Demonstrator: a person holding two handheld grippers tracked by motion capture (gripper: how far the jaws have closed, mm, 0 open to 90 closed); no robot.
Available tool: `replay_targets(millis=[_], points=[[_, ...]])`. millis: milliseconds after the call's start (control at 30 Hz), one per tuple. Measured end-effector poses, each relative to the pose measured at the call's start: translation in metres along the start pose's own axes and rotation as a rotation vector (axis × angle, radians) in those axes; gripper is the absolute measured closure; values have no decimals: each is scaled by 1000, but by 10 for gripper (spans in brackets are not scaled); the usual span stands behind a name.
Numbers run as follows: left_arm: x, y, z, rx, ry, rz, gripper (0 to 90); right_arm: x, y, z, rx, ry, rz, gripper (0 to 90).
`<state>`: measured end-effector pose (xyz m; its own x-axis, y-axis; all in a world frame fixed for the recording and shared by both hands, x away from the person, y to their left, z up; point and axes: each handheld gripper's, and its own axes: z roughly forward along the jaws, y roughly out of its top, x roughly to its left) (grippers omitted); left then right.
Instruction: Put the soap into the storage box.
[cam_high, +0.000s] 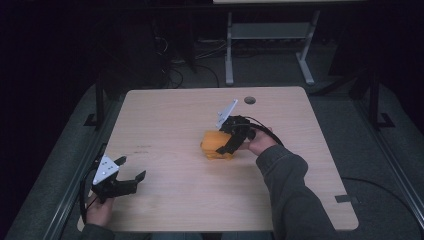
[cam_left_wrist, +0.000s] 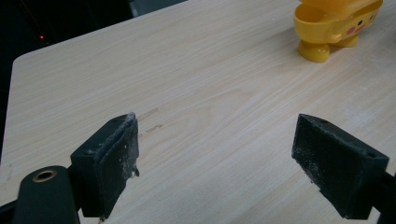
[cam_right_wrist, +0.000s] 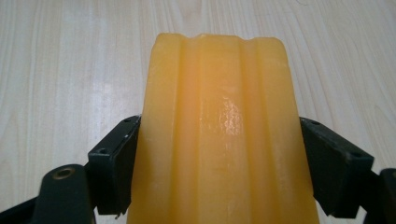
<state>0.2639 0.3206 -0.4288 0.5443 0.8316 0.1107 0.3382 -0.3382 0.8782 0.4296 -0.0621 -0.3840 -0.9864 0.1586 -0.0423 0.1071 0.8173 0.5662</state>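
A yellow plastic toy container stands near the middle of the wooden table. My right gripper is shut on it from the right, a hand behind it. In the right gripper view the toy's ridged yellow body sits between the two black jaws, which press on both its sides; the right gripper holds it over the tabletop. My left gripper rests open at the table's front left corner. Its view shows the left gripper with nothing between its fingers, and the toy, with short feet and a painted face, far off.
A dark round cable hole lies near the table's far edge. Faint pencil marks show on the wood left of centre. Beyond the table stands a grey desk frame on a dark floor with cables.
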Motion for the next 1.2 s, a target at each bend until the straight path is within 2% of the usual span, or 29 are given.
replay_targets(millis=[633, 1200], points=[[1, 0, 0, -1, 1, -2, 142, -9, -3, 11, -18, 31, 1, 205], [0, 0, -1, -3, 2, -2, 142, -11, -6, 15, 1, 41, 22, 196]])
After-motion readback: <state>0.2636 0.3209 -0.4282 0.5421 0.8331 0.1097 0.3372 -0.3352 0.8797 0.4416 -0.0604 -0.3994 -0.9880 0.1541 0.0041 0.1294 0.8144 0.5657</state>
